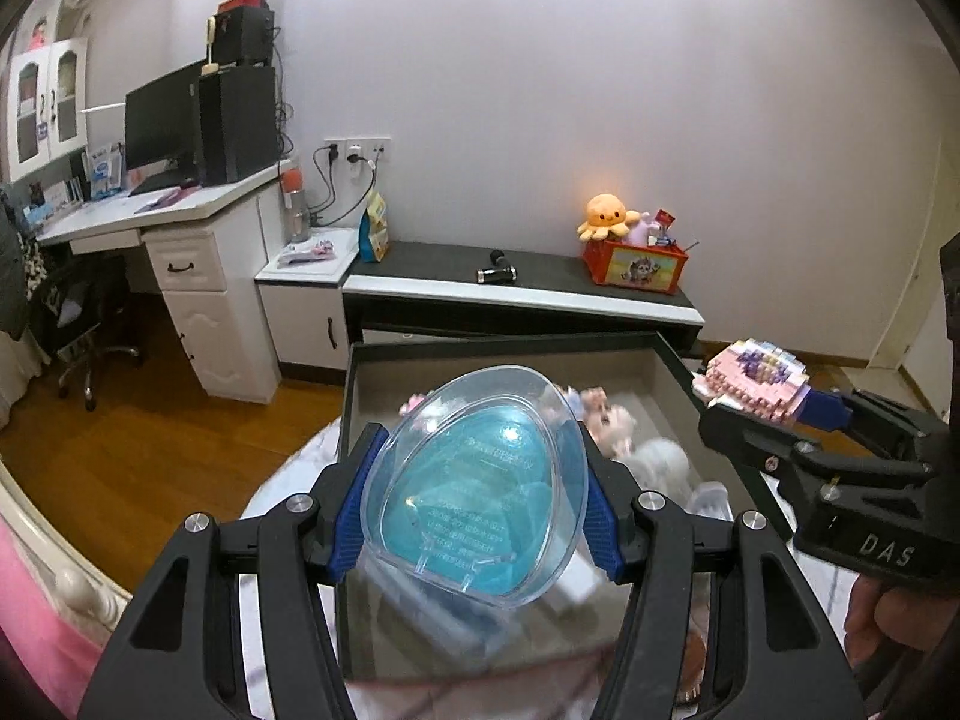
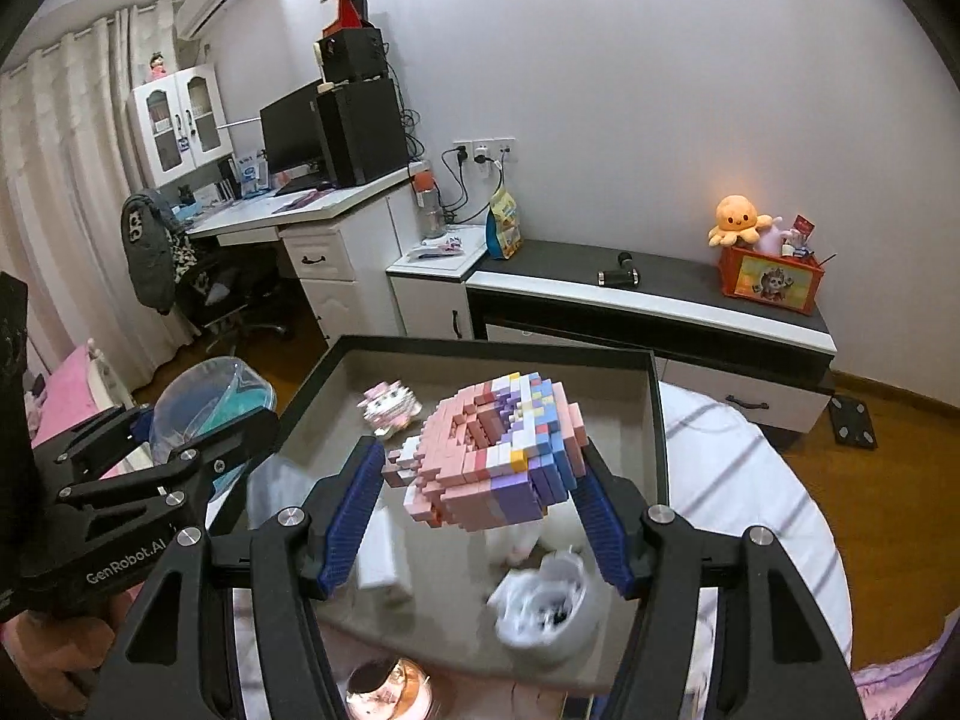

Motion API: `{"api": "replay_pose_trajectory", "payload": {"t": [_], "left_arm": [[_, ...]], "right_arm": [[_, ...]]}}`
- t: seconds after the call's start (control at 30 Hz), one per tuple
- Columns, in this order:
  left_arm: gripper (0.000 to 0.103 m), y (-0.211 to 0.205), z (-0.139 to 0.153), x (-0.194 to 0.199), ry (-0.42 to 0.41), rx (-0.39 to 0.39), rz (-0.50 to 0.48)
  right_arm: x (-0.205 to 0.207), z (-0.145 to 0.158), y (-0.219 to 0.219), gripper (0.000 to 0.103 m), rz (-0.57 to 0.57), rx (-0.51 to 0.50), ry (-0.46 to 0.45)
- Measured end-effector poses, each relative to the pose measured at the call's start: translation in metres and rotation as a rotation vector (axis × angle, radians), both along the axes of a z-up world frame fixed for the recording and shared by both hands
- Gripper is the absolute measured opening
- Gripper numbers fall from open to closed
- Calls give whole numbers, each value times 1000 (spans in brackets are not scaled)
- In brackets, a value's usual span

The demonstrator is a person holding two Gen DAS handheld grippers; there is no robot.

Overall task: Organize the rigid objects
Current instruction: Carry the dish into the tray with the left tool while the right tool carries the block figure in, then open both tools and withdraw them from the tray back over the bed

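My left gripper (image 1: 477, 498) is shut on a clear egg-shaped plastic case with a blue insert (image 1: 480, 486) and holds it above a dark-rimmed open box (image 1: 678, 363). It also shows in the right wrist view (image 2: 210, 402). My right gripper (image 2: 486, 498) is shut on a pink and purple block-built figure (image 2: 492, 450), held above the same box (image 2: 657, 420). In the left wrist view that figure (image 1: 753, 378) sits at the right, over the box's right rim. Inside the box lie a small pink block figure (image 2: 390, 408), blurred dolls (image 1: 606, 420) and a white bagged item (image 2: 540, 606).
The box rests on a pale round surface with grey stripes (image 2: 738, 480). Behind stands a low black-and-white cabinet (image 2: 648, 300) with an orange toy bin and octopus plush (image 2: 771, 276) and a black tool (image 2: 618, 276). A desk with monitor (image 2: 312, 180) is at left. Wooden floor surrounds.
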State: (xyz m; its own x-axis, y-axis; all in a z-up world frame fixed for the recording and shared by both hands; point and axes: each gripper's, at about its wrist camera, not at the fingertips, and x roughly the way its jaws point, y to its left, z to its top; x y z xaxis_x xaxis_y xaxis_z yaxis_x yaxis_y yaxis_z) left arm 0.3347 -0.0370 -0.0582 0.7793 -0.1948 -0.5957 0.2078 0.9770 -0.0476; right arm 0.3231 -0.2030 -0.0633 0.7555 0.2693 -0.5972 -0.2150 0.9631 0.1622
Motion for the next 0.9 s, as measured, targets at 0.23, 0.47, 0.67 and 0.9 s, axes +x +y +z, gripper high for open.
{"api": "replay_pose_trajectory", "payload": {"t": [0.23, 0.47, 0.67, 0.9], "left_arm": [[60, -14, -17, 42, 37, 3, -3], [61, -24, -36, 59, 79, 23, 4], [82, -21, -29, 55, 47, 49, 48], [103, -9, -9, 27, -15, 51, 77]], "right_arm": [[37, -23, -5, 64, -22, -8, 59], [55, -42, -10, 65, -44, -13, 103], [53, -46, -12, 84, -66, -8, 110], [34, -36, -19, 85, -118, 8, 100]]}}
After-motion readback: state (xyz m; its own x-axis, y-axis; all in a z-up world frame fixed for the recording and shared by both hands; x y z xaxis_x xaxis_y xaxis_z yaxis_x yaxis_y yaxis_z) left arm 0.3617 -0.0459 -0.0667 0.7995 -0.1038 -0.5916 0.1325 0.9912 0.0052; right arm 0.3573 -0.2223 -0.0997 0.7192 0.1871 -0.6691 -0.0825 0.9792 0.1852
